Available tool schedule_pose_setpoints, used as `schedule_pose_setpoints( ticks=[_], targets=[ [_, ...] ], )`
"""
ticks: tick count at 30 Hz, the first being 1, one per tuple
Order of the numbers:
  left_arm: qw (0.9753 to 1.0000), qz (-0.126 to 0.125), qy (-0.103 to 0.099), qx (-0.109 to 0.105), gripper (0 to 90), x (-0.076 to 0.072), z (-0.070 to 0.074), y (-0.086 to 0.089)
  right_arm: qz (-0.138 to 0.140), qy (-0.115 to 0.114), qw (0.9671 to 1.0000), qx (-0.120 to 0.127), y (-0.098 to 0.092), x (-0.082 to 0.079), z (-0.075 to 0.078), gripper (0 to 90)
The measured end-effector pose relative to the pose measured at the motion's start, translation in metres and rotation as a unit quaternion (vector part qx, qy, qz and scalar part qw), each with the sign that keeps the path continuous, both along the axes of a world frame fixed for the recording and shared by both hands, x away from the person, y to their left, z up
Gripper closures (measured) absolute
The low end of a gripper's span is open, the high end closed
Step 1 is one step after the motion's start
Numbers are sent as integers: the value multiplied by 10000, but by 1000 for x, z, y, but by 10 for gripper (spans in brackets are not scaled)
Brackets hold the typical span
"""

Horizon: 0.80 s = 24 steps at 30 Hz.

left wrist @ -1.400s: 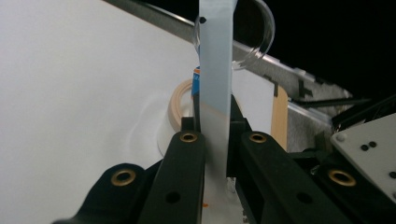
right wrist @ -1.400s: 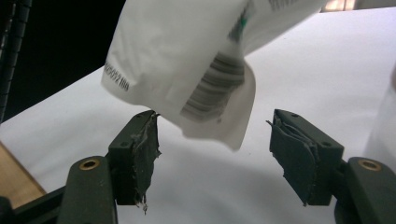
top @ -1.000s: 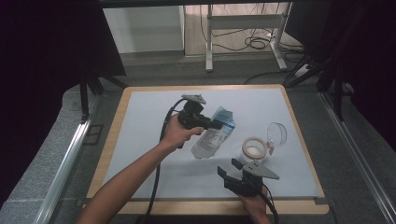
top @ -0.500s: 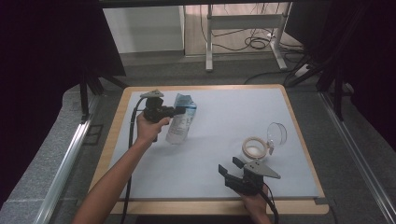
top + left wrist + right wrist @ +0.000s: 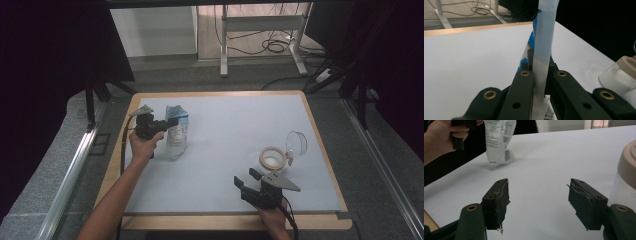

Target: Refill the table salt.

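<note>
At the upper left of the frame the left gripper (image 5: 167, 123) is clamped on a thin plastic bag (image 5: 176, 134), which could slip free, while the right gripper (image 5: 250, 181) rests with jaws apart.

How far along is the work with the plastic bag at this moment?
Done: the left gripper has the plastic bag pinched by its top edge, at the table's far-left corner. In hand: the bag hangs from the shut jaws, and its lower end looks just clear of the surface in the right gripper view. Left: setting it down and letting go. The right gripper waits open near the lidded jar, which is untouched.
</note>
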<state>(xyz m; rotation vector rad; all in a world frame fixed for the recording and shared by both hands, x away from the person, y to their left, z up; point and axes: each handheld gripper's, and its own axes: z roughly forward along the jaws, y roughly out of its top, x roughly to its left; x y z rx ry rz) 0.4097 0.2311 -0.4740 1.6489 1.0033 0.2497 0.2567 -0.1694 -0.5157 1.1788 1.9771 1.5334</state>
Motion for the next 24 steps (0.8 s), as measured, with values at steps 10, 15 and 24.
schedule_pose_setpoints(
  ticks=[10, 15, 24],
  targets=[
    [9994, 97, -202, 250, 893, -18, -4, 12, -46, 10, 10000, 14, 1, 2, 0, 335],
    [9992, 79, -274, 295, 885, -22, -5, 14, -74, 9, 10000, 12, 0, 3, 0, 335],
    [9992, 64, -270, 301, 840, -17, -4, 14, -117, -14, 9999, 33, -4, 4, 1, 335]
  ],
)
